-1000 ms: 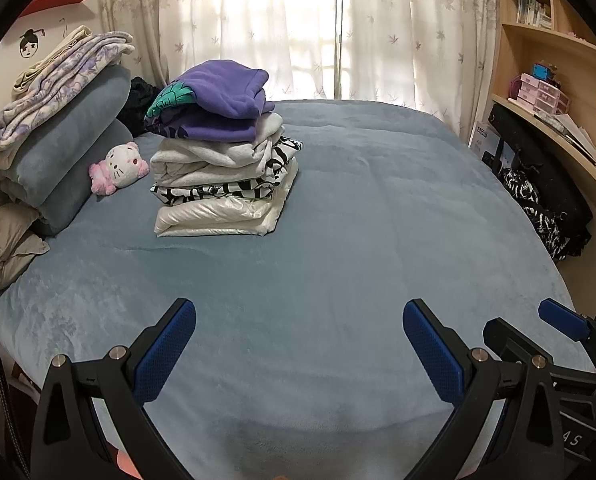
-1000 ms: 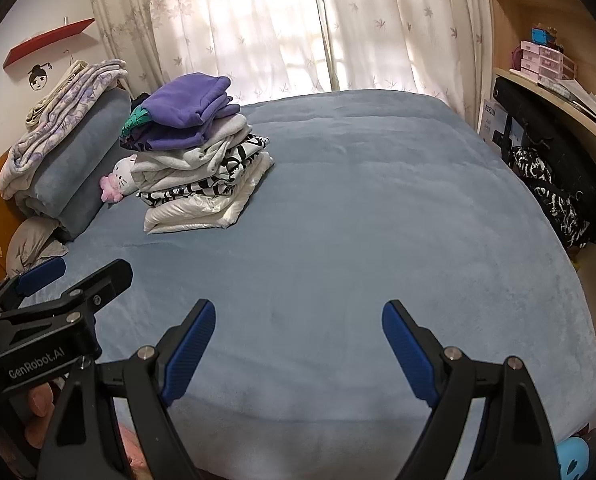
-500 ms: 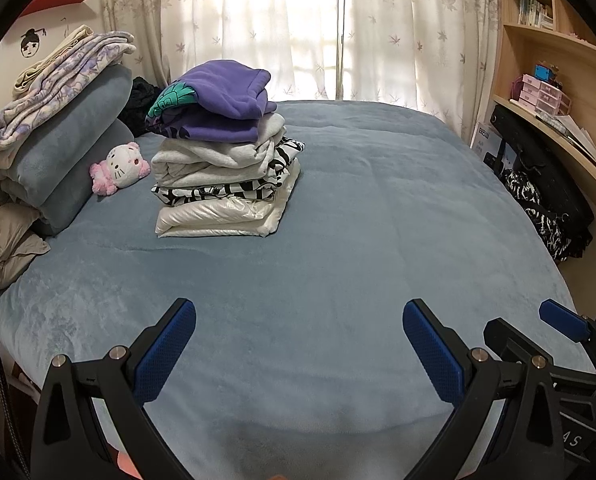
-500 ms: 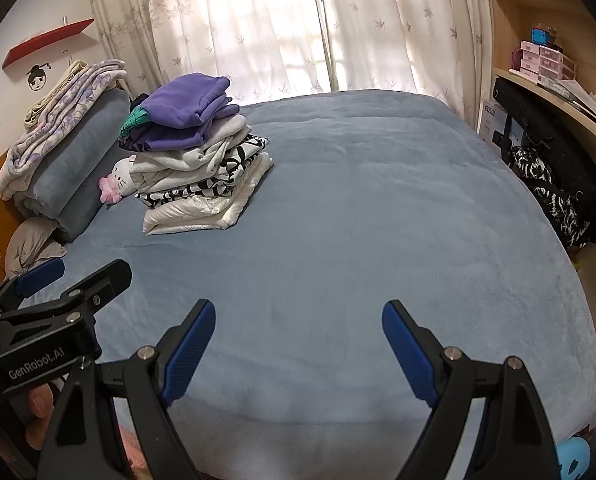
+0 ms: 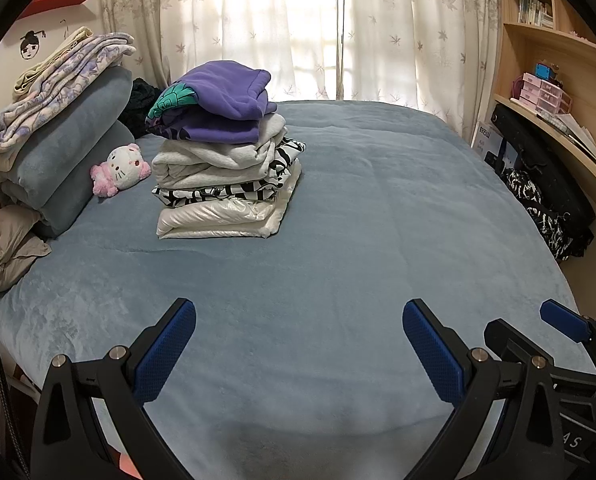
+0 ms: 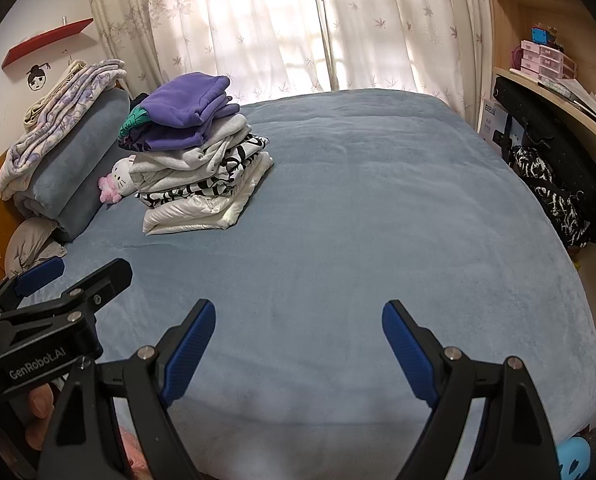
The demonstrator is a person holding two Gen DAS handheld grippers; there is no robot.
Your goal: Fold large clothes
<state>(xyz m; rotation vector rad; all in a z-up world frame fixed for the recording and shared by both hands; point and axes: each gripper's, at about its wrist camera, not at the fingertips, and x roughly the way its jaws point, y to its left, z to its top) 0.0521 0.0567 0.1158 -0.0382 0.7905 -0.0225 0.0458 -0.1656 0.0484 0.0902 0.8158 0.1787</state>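
Nothing moved; folded stack far beyond jaws.

The blue plush-covered bed lay bare ahead; only the tall stack of folded clothes blocked its far left.

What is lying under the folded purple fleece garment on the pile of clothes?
Under the folded purple fleece garment lie a grey sweatshirt, a black-and-white patterned piece and a shiny white padded item on the blue bed cover. Any layers hidden between them cannot be seen.
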